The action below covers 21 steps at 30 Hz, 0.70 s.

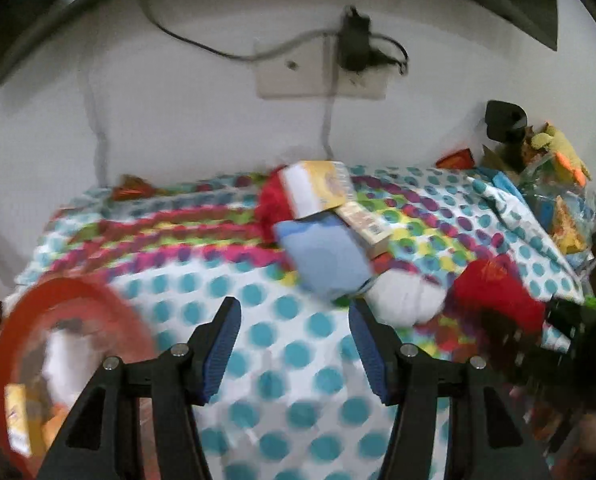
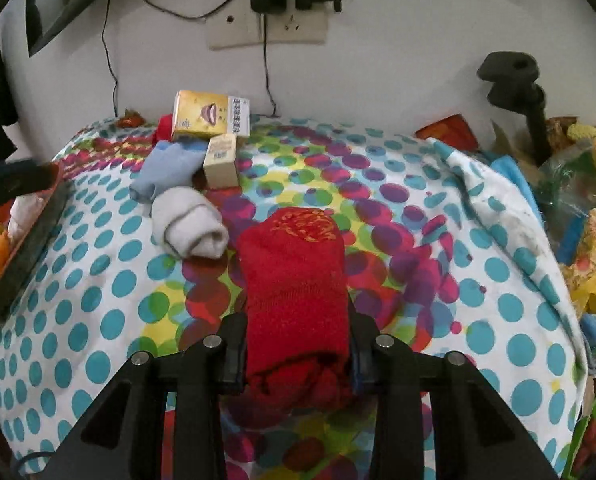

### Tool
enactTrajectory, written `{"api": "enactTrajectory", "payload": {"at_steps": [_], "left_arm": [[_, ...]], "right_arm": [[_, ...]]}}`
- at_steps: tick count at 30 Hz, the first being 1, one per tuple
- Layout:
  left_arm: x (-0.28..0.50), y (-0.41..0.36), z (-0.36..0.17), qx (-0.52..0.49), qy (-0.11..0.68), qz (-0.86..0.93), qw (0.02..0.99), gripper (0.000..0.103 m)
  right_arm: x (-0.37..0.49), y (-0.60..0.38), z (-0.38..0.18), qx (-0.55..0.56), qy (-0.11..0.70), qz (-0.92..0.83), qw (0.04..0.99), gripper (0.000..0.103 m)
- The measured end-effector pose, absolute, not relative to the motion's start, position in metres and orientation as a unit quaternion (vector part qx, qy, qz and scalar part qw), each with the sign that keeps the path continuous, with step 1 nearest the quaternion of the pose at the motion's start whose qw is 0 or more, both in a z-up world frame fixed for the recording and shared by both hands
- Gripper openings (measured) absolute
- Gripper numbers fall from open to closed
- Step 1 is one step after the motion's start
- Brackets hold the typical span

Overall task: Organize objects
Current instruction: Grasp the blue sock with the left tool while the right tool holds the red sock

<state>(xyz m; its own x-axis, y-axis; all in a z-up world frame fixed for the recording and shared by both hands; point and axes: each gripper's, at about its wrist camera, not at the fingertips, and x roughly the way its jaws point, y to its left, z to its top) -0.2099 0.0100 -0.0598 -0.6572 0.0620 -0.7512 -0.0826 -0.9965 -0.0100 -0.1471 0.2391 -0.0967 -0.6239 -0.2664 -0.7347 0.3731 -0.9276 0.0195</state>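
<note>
My right gripper (image 2: 296, 344) is shut on a rolled red sock (image 2: 294, 276) and holds it over the dotted cloth; the sock also shows in the left wrist view (image 1: 494, 292). My left gripper (image 1: 294, 344) is open and empty over the cloth. Ahead lie a white sock roll (image 2: 190, 228) (image 1: 402, 300), a blue sock roll (image 2: 166, 172) (image 1: 326, 256), a small beige box (image 2: 220, 162) (image 1: 364, 220), a yellow box (image 2: 210, 114) (image 1: 318, 184) and another red sock (image 1: 272, 200). A red tray (image 1: 82, 308) (image 2: 22, 240) with several items sits at the left.
The dotted cloth (image 2: 458, 280) covers the table against a white wall with a socket plate (image 2: 266, 28) and cables. A black stand (image 2: 514, 80) and a heap of toys and packets (image 2: 586, 240) fill the right edge.
</note>
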Motion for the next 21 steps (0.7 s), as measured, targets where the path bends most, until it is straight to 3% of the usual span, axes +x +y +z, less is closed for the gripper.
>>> {"api": "enactTrajectory", "payload": {"at_steps": [8,21], "left_arm": [[-0.278,0.042,-0.085,-0.446,0.006,0.894,0.046,0.058],[-0.298,0.035,-0.135,-0.458,0.0,0.889,0.012,0.058]], "right_arm": [[-0.147,0.229,-0.103,0.408,0.087,-0.888,0.196,0.034],[-0.148,0.23,-0.106,0.417,0.082,-0.883,0.201,0.035]]}}
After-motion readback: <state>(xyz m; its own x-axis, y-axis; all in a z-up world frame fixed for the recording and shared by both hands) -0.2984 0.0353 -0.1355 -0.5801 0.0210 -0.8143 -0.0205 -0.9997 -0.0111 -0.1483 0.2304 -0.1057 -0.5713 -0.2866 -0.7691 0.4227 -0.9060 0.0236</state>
